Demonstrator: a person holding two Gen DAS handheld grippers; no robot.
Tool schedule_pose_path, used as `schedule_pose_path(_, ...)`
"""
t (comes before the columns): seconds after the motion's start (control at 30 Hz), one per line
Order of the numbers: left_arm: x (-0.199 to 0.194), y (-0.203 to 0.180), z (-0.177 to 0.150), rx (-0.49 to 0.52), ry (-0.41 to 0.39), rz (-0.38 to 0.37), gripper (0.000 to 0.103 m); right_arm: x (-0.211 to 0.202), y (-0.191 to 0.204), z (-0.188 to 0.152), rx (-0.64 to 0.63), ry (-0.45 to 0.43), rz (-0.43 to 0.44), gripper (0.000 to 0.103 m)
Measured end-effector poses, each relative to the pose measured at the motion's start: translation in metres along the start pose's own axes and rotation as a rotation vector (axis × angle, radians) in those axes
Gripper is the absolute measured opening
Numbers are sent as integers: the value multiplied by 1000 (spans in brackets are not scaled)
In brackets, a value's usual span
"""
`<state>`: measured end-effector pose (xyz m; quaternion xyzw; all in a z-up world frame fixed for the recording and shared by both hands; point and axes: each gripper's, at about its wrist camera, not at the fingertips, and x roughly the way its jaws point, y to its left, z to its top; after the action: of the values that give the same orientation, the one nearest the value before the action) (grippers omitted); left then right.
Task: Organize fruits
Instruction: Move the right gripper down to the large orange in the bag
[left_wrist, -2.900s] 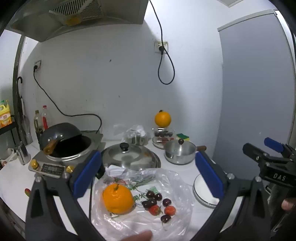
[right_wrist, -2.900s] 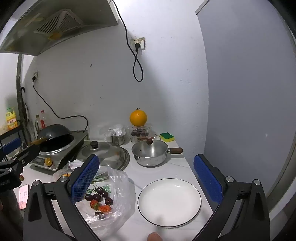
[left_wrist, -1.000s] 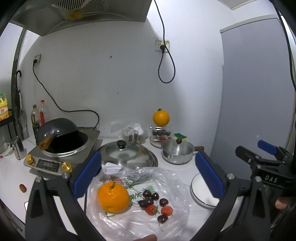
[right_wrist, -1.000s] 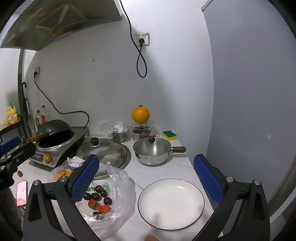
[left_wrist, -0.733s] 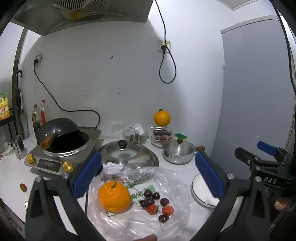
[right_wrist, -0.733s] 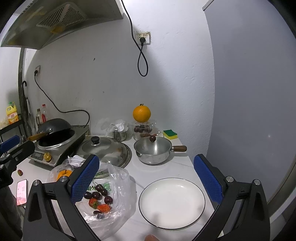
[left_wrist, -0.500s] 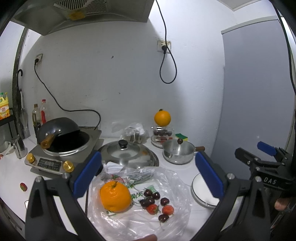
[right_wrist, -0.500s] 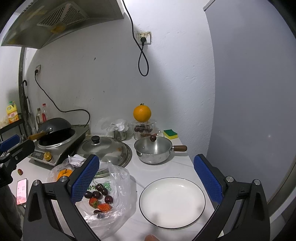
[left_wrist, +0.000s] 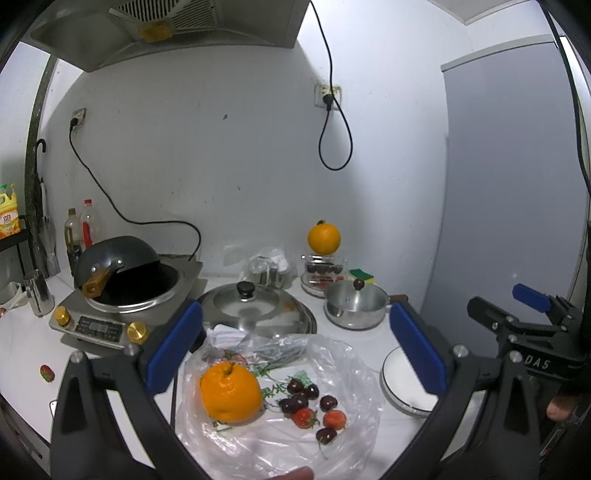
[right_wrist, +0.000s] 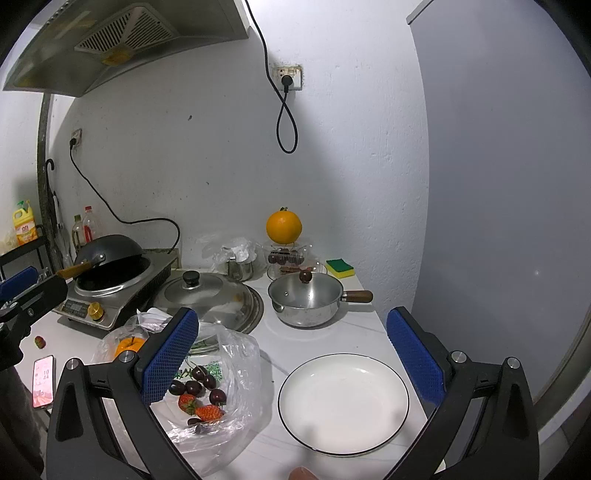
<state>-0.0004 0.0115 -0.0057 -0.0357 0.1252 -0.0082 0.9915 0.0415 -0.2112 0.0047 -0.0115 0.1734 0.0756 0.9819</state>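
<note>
Jaws on both the left gripper (left_wrist: 295, 354) and right gripper (right_wrist: 291, 354) are spread wide, holding nothing. Barely anything's changed in the last few seconds, just a little drift. The orange (left_wrist: 231, 397), cherries (left_wrist: 301, 393) and strawberries (left_wrist: 319, 419) sit in the bag (left_wrist: 354, 369), and the plate (right_wrist: 343, 404) beside it is bare, so I'd say sorting hasn't started.

We see the bag (left_wrist: 343, 354) lying open on the counter (right_wrist: 325, 332) with an orange (left_wrist: 231, 397) at its left and cherries (left_wrist: 303, 391) and strawberries (left_wrist: 334, 419) at its right, the plate (right_wrist: 343, 406) just right of it, the lid (right_wrist: 210, 291) and pot (right_wrist: 304, 299) behind.
</note>
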Motion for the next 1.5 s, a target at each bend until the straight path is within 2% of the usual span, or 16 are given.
schedule_pose_path(0.4, 2, 1, -2, -1, 16, -4, 102, 3, 0, -2, -5, 9, 1, 103)
schedule_pose_path(0.7, 18, 15, -26, -17, 109, 27, 102, 27, 8, -25, -26, 117, 44, 103)
schedule_pose_path(1.17, 46, 61, -65, -65, 228, 79, 102, 72, 60, -45, -70, 233, 145, 103)
schedule_pose_path(1.5, 56, 106, -82, -107, 279, 109, 102, 106, 111, -59, -124, 301, 208, 103)
